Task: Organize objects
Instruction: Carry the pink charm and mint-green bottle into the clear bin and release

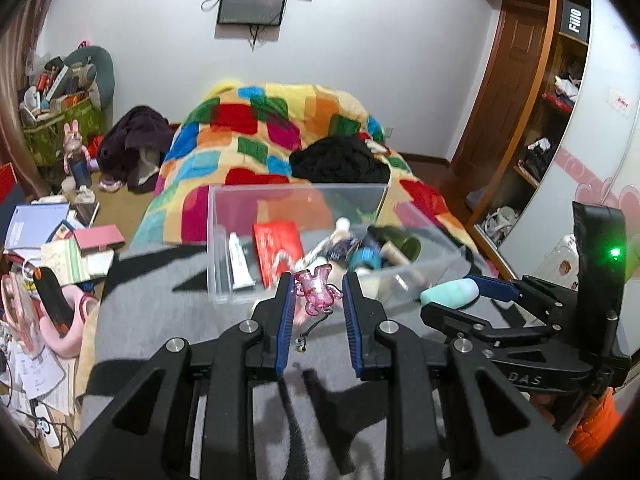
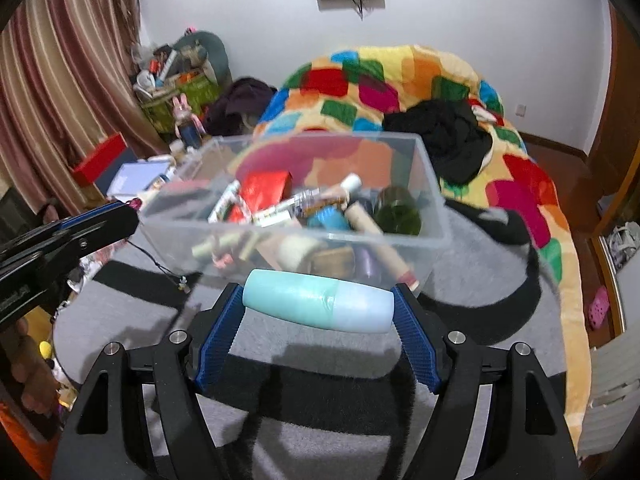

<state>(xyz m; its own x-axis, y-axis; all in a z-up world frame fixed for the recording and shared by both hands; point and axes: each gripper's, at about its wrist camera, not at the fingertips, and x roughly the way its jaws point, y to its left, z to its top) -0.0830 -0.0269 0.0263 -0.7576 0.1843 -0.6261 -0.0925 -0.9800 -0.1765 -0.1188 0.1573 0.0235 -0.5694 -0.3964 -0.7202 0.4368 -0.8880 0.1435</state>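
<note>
My left gripper (image 1: 316, 286) is shut on a pink translucent charm (image 1: 316, 289) with a thin black cord hanging down, held just before the near wall of a clear plastic box (image 1: 224, 240). The box holds several tubes, bottles and a red packet. My right gripper (image 2: 320, 300) is shut on a teal and pale-blue bottle (image 2: 318, 306), held crosswise by its two ends, just in front of the box (image 2: 434, 216). The right gripper and the bottle (image 1: 450, 292) also show in the left wrist view at the right. The left gripper's fingers (image 2: 100, 220) show at the left of the right wrist view.
The box sits on a grey and black blanket (image 1: 160, 320) on a bed with a bright patchwork quilt (image 1: 260, 132). A black garment (image 1: 340, 160) lies behind the box. Books and clutter (image 1: 60, 248) lie at the left; a wardrobe (image 1: 540, 120) stands at the right.
</note>
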